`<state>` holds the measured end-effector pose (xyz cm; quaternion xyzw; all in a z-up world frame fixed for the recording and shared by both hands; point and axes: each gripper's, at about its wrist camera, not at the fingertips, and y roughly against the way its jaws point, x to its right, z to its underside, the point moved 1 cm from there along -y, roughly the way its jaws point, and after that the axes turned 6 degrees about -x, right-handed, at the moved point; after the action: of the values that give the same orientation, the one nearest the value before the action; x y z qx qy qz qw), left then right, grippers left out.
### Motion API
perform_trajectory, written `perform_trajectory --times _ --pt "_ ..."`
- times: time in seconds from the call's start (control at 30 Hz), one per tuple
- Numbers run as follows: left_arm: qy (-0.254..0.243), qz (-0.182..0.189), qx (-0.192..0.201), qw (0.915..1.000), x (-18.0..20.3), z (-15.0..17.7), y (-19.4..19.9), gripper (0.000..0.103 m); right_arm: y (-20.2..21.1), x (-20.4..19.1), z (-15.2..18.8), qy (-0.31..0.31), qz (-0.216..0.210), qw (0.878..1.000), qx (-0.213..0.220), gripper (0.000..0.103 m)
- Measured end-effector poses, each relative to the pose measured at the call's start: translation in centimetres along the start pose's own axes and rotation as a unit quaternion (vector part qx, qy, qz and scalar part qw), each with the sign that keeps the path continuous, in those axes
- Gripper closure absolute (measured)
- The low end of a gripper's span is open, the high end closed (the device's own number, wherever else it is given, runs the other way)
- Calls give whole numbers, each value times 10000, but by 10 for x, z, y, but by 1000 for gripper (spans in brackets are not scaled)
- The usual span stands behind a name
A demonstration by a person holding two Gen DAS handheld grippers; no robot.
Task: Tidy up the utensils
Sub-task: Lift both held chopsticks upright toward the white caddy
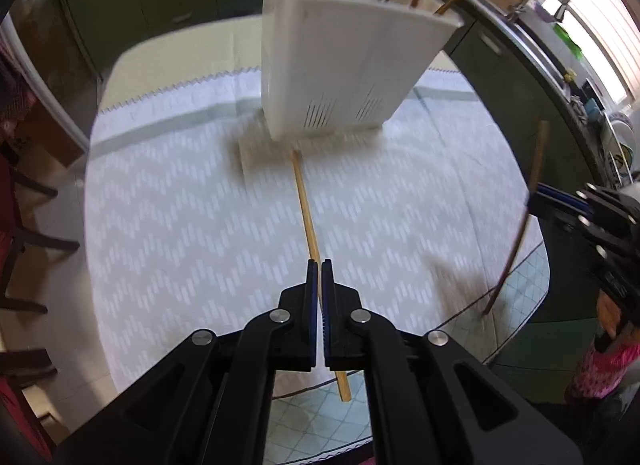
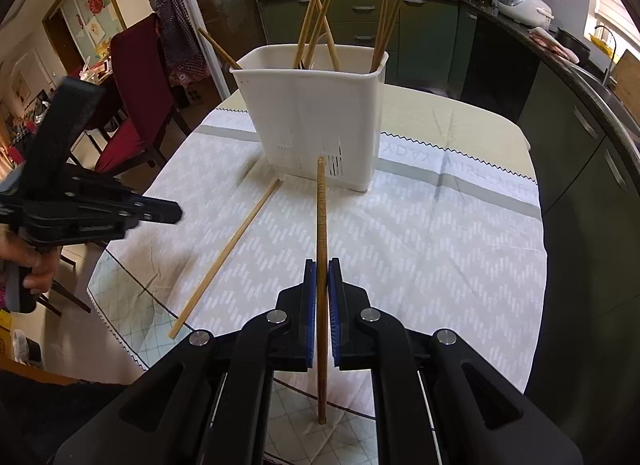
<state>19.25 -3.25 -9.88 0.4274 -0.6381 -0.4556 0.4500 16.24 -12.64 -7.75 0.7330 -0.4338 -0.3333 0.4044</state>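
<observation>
A white utensil holder point(image 1: 340, 65) point(image 2: 320, 113) stands on the clothed table with several wooden chopsticks upright in it. My right gripper point(image 2: 322, 265) point(image 1: 534, 201) is shut on a dark brown chopstick point(image 2: 321, 205) point(image 1: 536, 153), held clear of the table and pointing toward the holder. A pale chopstick point(image 1: 306, 205) point(image 2: 228, 253) lies flat on the cloth in front of the holder. My left gripper point(image 1: 320, 265) point(image 2: 178, 213) hovers above it, shut, with nothing between its pads.
The patterned tablecloth point(image 2: 440, 245) ends near a quilted cover point(image 2: 132, 305) at the table's front edge. Red chairs point(image 2: 136, 105) stand left of the table. A dark counter point(image 2: 540, 37) with pans and a rice cooker runs behind and to the right.
</observation>
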Motion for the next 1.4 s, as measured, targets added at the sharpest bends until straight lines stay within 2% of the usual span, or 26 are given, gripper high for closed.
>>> perform_trajectory --times 0.07,0.17,0.23,0.3,0.33,0.73,0.77,0.83,1.0,1.13,1.4 --pt "76 -87 -149 9998 1 -7 -15 100 2 -1 1 -9 4 10000 29 96" --pt "160 -91 -413 9990 5 -19 -41 94 4 -1 3 -6 1 10000 45 96" --pt "157 -184 -438 9987 9 -26 -53 76 6 1 5 -20 16 10000 50 96" --pt "127 -341 -396 9986 13 -33 -60 69 8 4 6 -52 21 10000 65 96" --pt "158 -440 -360 9983 14 -36 -63 69 9 6 7 -64 24 10000 71 96" --pt "252 -707 -514 9959 20 -58 -91 73 12 14 10 -124 -53 9999 98 96" --pt "245 -762 -514 9955 22 -59 -92 76 13 15 11 -133 -52 9998 99 96" --pt "178 -865 -526 9947 24 -62 -96 97 14 16 12 -148 -49 9998 106 96" --pt "-12 -829 -572 9949 32 -56 -98 98 18 18 14 -176 -54 9997 134 96" --pt "-99 -833 -266 9961 33 -46 -80 98 22 17 14 -167 -55 9997 184 96" --pt "-264 -619 419 9969 43 -26 -12 98 34 14 12 -128 -44 9994 320 96"
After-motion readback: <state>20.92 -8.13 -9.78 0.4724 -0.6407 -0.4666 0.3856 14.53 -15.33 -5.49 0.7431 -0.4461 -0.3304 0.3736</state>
